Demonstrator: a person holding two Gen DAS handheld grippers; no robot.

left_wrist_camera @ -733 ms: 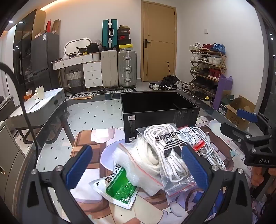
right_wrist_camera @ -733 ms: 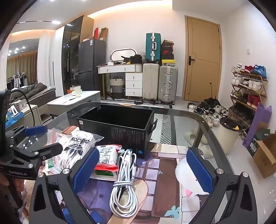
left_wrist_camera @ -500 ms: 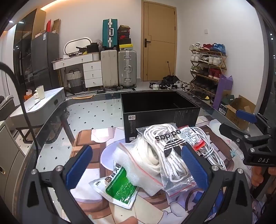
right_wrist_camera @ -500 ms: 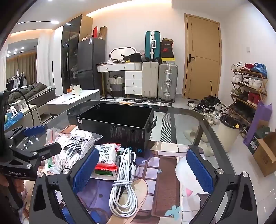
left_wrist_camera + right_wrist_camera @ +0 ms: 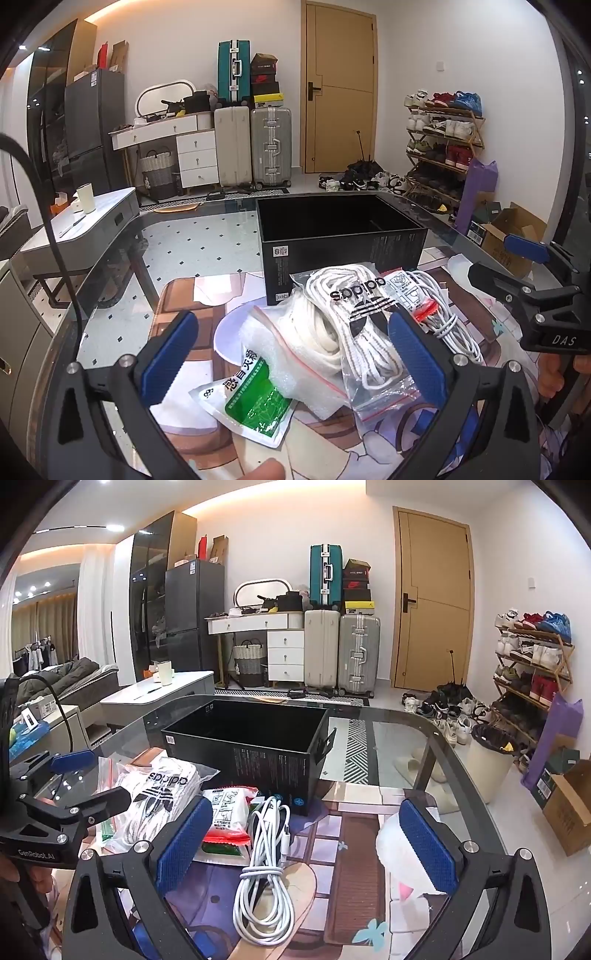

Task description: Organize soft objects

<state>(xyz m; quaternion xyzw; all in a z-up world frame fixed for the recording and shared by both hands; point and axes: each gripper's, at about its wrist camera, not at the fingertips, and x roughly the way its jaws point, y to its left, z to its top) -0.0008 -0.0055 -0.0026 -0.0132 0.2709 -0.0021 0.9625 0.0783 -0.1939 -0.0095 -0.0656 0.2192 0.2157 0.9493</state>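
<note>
Both claws are spread wide and holding nothing right now. The left gripper [image 5: 291, 354] hangs over the pile of soft stuff on the glass table [image 5: 207, 236]. Right between its 2 blue pads sits the adidas bag of white laces [image 5: 354, 317], lying on top of a zip bag of white foam wrap [image 5: 291, 354], with a green sachet [image 5: 255, 398] poking out underneath, nearer the left pad. Just past the right pad is a red-and-white wipes pack [image 5: 410, 291] and a bundled white cable [image 5: 443, 314].

The right gripper [image 5: 306, 843] is released too, with the white cable [image 5: 266, 871] lying between its fingers, closer to the left one. The wipes pack [image 5: 227, 808] touches it on the left. The black box [image 5: 255, 746] sits open straight ahead of both claws, just behind the pile.
</note>
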